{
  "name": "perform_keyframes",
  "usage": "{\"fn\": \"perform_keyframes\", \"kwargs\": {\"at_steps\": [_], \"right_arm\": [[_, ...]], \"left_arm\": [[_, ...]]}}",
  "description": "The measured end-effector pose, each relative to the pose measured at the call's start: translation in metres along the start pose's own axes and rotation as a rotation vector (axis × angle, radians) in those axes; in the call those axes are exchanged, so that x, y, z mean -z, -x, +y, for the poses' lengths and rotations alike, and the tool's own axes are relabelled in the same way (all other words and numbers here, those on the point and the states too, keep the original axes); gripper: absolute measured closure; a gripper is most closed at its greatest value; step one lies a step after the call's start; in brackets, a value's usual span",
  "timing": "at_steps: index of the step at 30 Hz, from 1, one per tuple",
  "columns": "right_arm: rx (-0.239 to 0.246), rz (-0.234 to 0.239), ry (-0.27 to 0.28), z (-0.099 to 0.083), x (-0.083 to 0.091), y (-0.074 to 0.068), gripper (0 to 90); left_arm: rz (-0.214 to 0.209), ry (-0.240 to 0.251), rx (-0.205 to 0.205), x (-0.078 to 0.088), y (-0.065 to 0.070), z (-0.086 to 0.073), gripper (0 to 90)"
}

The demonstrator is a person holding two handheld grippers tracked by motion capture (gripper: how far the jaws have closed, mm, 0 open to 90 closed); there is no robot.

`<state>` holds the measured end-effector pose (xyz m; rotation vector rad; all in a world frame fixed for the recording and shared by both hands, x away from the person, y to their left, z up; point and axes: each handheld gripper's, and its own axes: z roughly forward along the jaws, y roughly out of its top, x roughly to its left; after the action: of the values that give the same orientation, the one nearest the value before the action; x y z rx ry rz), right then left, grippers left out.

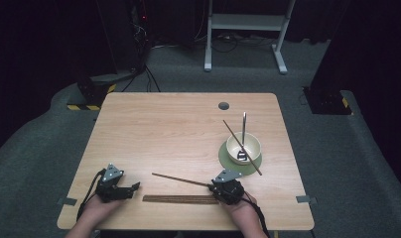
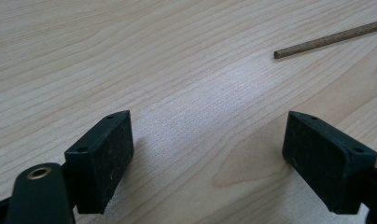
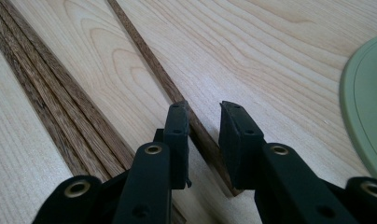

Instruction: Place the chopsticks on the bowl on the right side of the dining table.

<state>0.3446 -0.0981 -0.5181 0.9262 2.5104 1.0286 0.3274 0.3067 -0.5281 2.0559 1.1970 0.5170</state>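
I work at a wooden table (image 1: 178, 129). On its right side a green plate (image 1: 228, 161) carries a cream bowl (image 1: 243, 147) with a spoon (image 1: 243, 134) inside and one chopstick (image 1: 242, 147) across it. My left gripper (image 2: 207, 161) rests near the front edge with jaws wide apart, empty. My right gripper (image 3: 203, 135) has its jaws narrow, standing on both sides of a single chopstick (image 3: 149, 60); I cannot tell if the pads press it. Beside it lies a bundle of chopsticks (image 3: 51, 93).

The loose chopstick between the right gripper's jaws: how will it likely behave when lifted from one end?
The chopstick looks like thin, straight wood, so probably stiff and light. It lies between the right gripper jaws near its end, so it may sag or pivot. Its slim section could slip or roll on the table.
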Motion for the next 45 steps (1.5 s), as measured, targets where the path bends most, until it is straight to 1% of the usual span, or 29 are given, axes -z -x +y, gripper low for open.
{"fn": "perform_keyframes", "kwargs": {"at_steps": [5,7,9,12,16,18,20,23,25,29,34,35,45], "right_arm": [[0.030,-0.003,0.005,0.000,0.000,-0.001,77.8],[0.022,-0.007,0.000,0.000,0.000,-0.001,80.3],[0.025,-0.016,-0.001,0.000,0.000,0.000,82.9],[0.021,-0.028,0.000,0.000,0.000,0.001,83.2],[0.017,-0.026,0.008,-0.001,0.000,0.002,82.7],[0.014,-0.043,0.014,-0.002,0.000,0.002,76.9],[-0.004,-0.033,0.017,-0.002,0.000,0.004,76.7],[0.000,-0.025,0.024,-0.003,-0.001,0.004,79.3],[0.001,-0.022,0.025,-0.003,-0.001,0.004,83.2],[0.012,-0.029,0.017,-0.002,0.000,0.003,84.1],[0.022,-0.055,0.006,0.000,0.001,0.002,84.1],[0.011,-0.056,0.010,0.000,0.003,0.002,84.2],[-0.002,-0.083,0.100,0.004,0.028,0.005,84.1]], "left_arm": [[0.000,0.001,0.000,0.000,0.000,0.000,16.5],[0.000,0.000,0.000,0.000,0.000,0.000,16.5],[0.000,0.001,0.001,0.000,0.000,0.000,16.5],[0.000,0.000,0.000,0.000,0.000,0.000,16.5],[0.000,0.000,0.001,0.000,0.000,0.000,16.5],[0.001,0.000,0.001,0.000,0.000,0.000,16.5],[0.001,0.000,0.001,0.000,0.000,0.000,16.6],[0.001,0.001,0.002,0.000,0.000,0.000,16.6],[0.000,0.001,0.002,0.000,0.000,0.000,16.6],[-0.001,0.001,0.000,0.000,0.000,0.000,16.6],[-0.004,0.002,-0.001,-0.001,0.000,0.001,16.6],[-0.004,0.002,-0.001,-0.001,0.000,0.001,16.6],[-0.006,0.002,-0.002,-0.001,0.000,0.001,16.6]]}}
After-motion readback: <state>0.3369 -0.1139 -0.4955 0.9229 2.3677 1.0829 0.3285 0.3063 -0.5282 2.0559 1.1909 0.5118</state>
